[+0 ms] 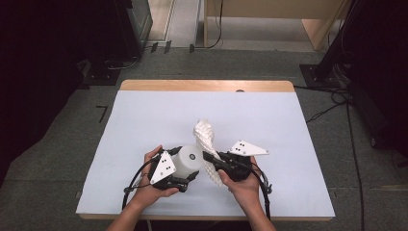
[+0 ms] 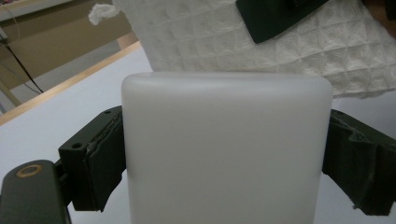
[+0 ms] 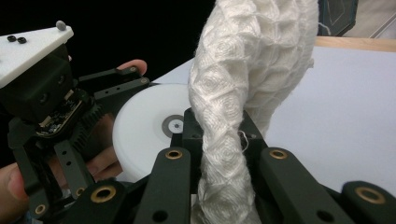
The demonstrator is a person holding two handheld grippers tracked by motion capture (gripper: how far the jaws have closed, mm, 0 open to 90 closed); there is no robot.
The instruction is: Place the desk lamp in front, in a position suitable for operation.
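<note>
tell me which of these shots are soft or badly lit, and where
High view: table evenly lit, surroundings nearly black, white cup and cloth low on detail. Left gripper view: the cup is a close, featureless glow; cloth weave sharper behind it. Right gripper view: cloth crisp, background dark upper left.

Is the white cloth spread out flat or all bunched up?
Bunched up. The cloth is gathered into a thick twisted rope, pinched in the right tool above the table.
</note>
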